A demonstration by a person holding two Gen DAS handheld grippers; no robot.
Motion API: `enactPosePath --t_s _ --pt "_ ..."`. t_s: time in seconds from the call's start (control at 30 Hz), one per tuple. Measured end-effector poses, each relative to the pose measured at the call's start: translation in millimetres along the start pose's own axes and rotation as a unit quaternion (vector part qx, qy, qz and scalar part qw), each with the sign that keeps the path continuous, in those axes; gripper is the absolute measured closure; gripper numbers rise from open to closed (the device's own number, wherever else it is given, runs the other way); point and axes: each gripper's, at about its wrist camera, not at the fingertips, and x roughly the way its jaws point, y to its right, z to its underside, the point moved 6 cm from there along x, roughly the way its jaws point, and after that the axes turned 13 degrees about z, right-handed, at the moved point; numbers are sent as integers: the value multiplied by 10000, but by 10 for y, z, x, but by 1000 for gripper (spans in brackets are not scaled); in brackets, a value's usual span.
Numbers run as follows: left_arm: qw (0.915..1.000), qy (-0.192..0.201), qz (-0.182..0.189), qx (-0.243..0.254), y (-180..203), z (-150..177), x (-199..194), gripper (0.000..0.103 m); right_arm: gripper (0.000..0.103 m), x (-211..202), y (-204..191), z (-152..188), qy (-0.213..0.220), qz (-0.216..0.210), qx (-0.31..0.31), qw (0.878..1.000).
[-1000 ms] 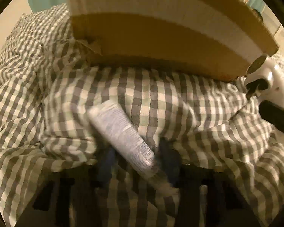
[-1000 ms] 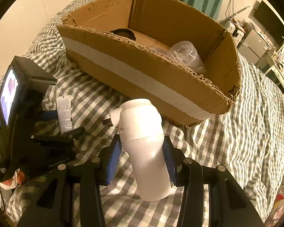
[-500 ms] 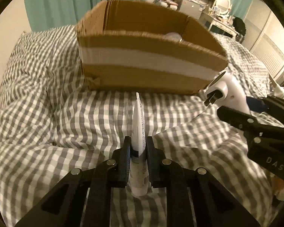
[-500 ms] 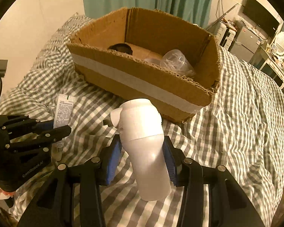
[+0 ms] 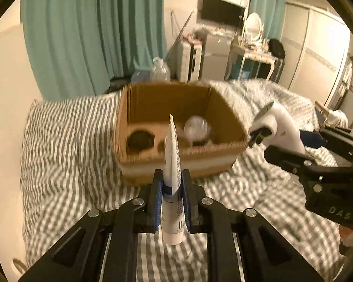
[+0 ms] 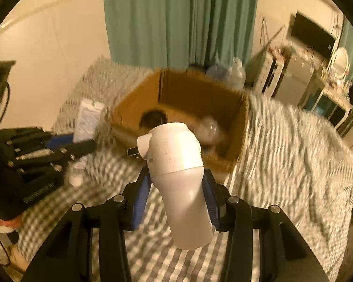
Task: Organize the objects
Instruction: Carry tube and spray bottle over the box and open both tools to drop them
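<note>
My left gripper (image 5: 171, 199) is shut on a white tube (image 5: 172, 178) with a blue band, held upright above the bed, crimped end up. My right gripper (image 6: 176, 192) is shut on a white plastic device (image 6: 176, 171) with a small black nozzle. The open cardboard box (image 5: 138, 162) sits on the bed ahead of both grippers; it also shows in the right wrist view (image 6: 240, 131). Inside lie a black round object (image 5: 140, 139) and a clear plastic cup (image 5: 196, 127). The right gripper with the white device (image 5: 282, 129) shows at the right of the left wrist view. The left gripper with the tube (image 6: 87, 122) shows at the left of the right wrist view.
The bed is covered by a grey-and-white checked cover (image 5: 66, 155). Green curtains (image 5: 91, 30) hang behind the box. A water bottle (image 5: 160, 70) stands behind the box. Furniture and a TV (image 5: 221, 11) fill the back right of the room.
Both grippers have risen well above the bed with their loads, so the box now appears lower and its inside is visible. The left gripper took up the tube from the cover.
</note>
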Motion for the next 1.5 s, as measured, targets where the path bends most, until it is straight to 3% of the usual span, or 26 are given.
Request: enactPosePath --t_s 0.27,0.4,0.53,0.73,0.87,1.0,1.3,1.5 --pt "9976 655 181 154 -96 -819 -108 88 60 -394 134 -947 952 173 -4 9953" --pt "9959 866 203 159 -222 -1178 47 88 60 -307 199 -1296 1155 151 134 9931" --pt "9957 892 224 131 -355 -1388 333 88 60 40 249 -1552 1199 49 313 9923" --pt "9969 749 216 -75 -645 -1471 982 88 60 892 268 -1584 794 -104 424 9959" --pt "9991 361 17 -216 -892 -1380 1521 88 60 1511 258 -1534 412 -90 465 9980" --pt "9997 94 117 -211 -1014 -1276 1865 88 60 1980 182 -1504 183 -174 362 9990" --pt "9999 -102 43 -66 -1054 -1143 2091 88 60 2661 64 -1290 -361 -200 228 9989" --pt "9983 -528 -67 -228 -1134 -997 2306 88 60 2915 43 -1160 -753 -335 270 9962"
